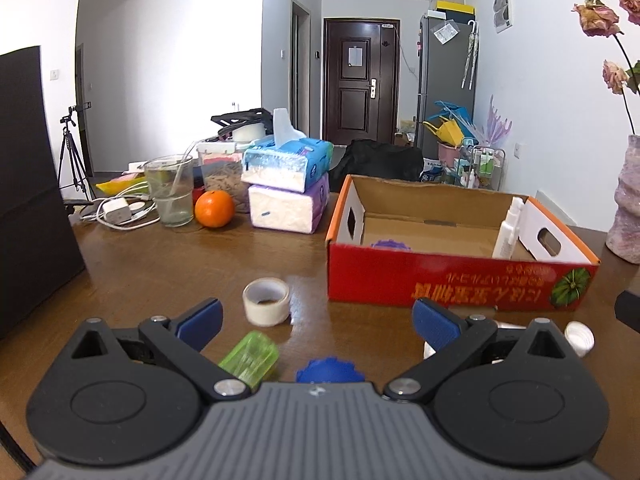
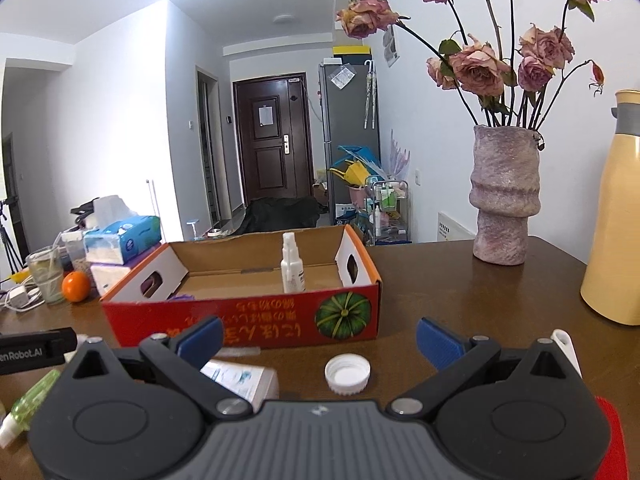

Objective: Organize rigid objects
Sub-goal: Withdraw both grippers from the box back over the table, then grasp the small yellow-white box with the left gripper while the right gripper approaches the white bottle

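**Open cardboard box and loose items on the counter, both grippers empty**

We are looking at a red cardboard box [image 1: 460, 280] sitting on the brown counter [image 1: 160, 272], its top open. Inside it a white spray bottle [image 2: 291, 268] is standing upright near the right end wall, and a purple object [image 1: 390, 245] is peeking above the front wall near the left end. In front of the box, loose items are lying on the counter: a roll of white tape [image 1: 267, 301] standing on its rim, a translucent green case [image 1: 251, 358], a blue toothed disc [image 1: 330, 370] partly hidden by the gripper body, and a white bottle cap [image 2: 347, 373] lying open side up. A white carton [image 2: 244, 382] is lying just left of the cap.

We are holding the left gripper [image 1: 318, 324] above the tape and green case, its blue-padded fingers spread wide apart and touching nothing. We are holding the right gripper [image 2: 318, 340] above the cap, fingers likewise wide apart and empty.

Behind the box, an orange [image 1: 214, 208], a drinking glass [image 1: 169, 190] and stacked tissue packs [image 1: 286, 184] are standing at the left; a vase of dried roses [image 2: 505, 196] and a yellow jug [image 2: 614, 216] are standing at the right.
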